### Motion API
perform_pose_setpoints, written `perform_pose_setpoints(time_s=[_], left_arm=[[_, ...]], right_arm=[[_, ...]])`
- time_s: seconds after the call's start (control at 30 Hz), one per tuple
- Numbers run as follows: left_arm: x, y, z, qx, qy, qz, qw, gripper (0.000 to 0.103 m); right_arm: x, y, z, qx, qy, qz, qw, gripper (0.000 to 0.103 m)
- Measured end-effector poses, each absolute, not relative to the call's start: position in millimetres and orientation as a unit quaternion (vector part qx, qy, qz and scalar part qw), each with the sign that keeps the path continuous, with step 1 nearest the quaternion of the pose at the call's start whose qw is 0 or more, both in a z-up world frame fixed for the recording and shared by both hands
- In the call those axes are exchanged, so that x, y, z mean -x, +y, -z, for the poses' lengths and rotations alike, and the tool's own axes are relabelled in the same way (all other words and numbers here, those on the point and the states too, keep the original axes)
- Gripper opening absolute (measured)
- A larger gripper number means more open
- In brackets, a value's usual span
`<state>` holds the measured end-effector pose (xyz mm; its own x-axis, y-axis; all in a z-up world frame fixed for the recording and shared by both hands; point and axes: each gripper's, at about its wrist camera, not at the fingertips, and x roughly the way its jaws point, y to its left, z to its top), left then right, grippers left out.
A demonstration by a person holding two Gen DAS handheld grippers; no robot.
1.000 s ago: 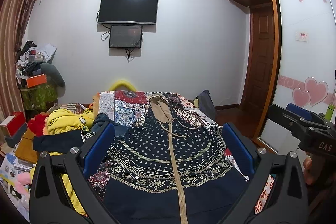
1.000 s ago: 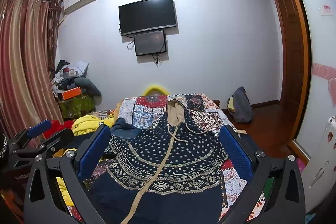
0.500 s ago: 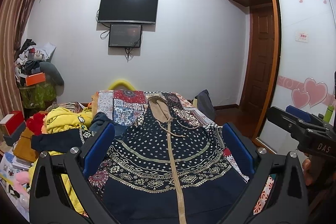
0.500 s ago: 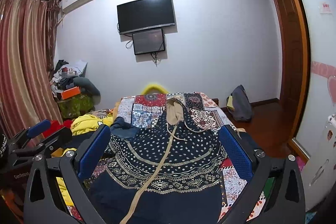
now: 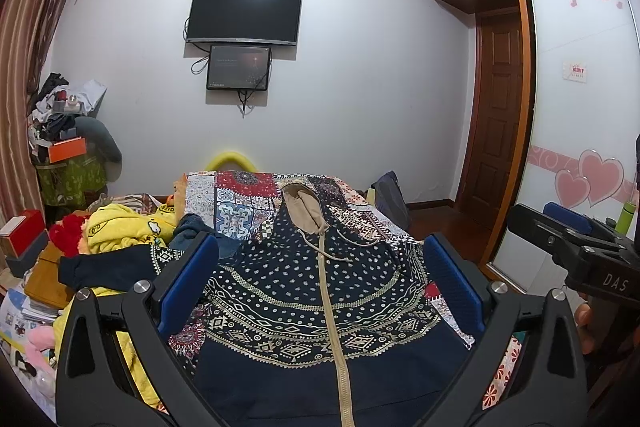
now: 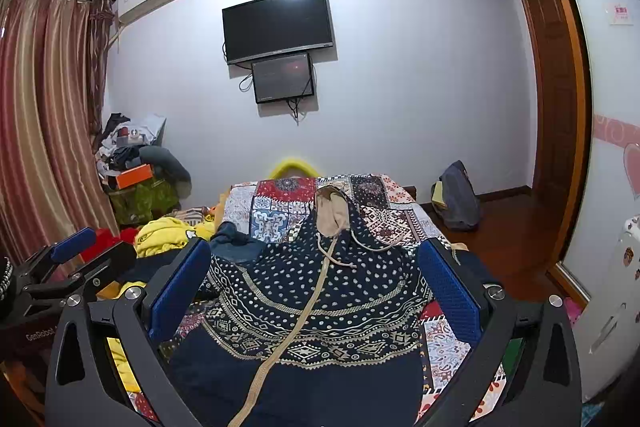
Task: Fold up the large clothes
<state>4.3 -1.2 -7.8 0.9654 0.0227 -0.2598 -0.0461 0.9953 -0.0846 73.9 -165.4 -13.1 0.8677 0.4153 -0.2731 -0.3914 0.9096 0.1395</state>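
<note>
A large navy hooded jacket (image 5: 320, 299) with white dots, patterned bands and a beige zip lies flat on the patchwork bed (image 5: 240, 203), hood with beige lining (image 5: 304, 207) pointing to the far wall. It also shows in the right wrist view (image 6: 316, 303). My left gripper (image 5: 320, 267) is open and empty, held above the jacket's lower part. My right gripper (image 6: 316, 267) is open and empty, also above the jacket. Each gripper shows at the edge of the other's view: the right one (image 5: 568, 243), the left one (image 6: 76, 259).
A pile of yellow and dark clothes (image 5: 120, 239) lies on the bed's left side. Boxes and clutter (image 5: 60, 155) stand at the left wall. A dark backpack (image 6: 456, 199) sits on the floor to the right of the bed. A wardrobe door (image 5: 580, 147) is at the right.
Both views have shifted slightly; the grippers stay open above the jacket. The jacket has not moved.
</note>
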Motion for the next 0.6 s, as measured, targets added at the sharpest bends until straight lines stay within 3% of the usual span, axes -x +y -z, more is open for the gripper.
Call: perform_pose_setpoints(time_s=[0.6], left_arm=[[-6.7, 0.5, 6.3, 0.046, 0.131, -0.019, 0.990, 0.103]], right_arm=[[-76.5, -165.2, 12.7, -0.038, 0.152, -0.210, 0.965, 0.103]])
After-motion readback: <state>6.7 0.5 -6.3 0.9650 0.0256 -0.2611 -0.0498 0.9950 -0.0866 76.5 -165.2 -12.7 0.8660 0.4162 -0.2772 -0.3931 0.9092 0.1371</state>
